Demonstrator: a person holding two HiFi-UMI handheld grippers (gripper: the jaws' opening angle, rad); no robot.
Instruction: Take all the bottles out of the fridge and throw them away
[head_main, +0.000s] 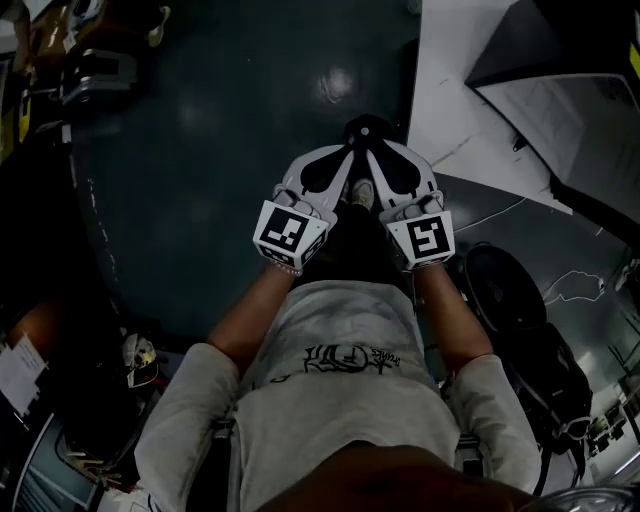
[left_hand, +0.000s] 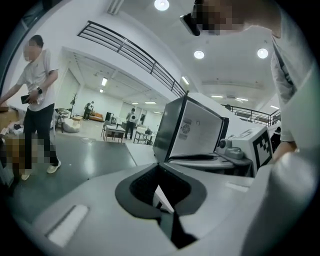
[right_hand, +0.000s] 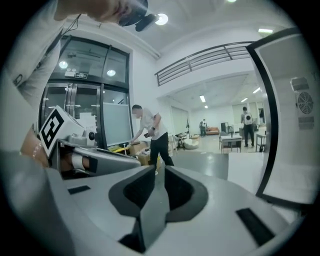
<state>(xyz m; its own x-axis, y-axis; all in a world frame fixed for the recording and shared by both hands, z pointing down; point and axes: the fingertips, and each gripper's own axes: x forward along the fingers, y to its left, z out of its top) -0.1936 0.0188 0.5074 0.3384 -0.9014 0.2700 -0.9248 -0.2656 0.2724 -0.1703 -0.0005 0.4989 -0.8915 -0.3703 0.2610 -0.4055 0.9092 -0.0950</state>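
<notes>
White plastic is filling the lower half of both gripper views while I am looking down at two tools held side by side, tips nearly touching, over a dark glossy floor (head_main: 230, 120). The white left gripper (head_main: 340, 160) with its black-and-white marker cube is sitting on the left. In its own view its jaws are pressing together at the tips, with nothing caught between them. The matching white right gripper (head_main: 392, 160) is sitting just beside it. Its view is showing me a narrow slit between the two dark-padded jaws, and only floor is showing through that slit, so it is carrying nothing.

Ahead and slightly to the right, the white boxy fridge with a dark-framed door (left_hand: 192, 127) is standing open. The door's inner face is turning toward the left gripper, and its dark edge is running down the right side of the right gripper view. I am not making out the shelves or any bottle from these angles.

Farther off, a person in a white shirt and dark trousers (right_hand: 150, 132) is bending over cardboard boxes (right_hand: 132, 155) near tall glass doors (right_hand: 87, 95)
</notes>
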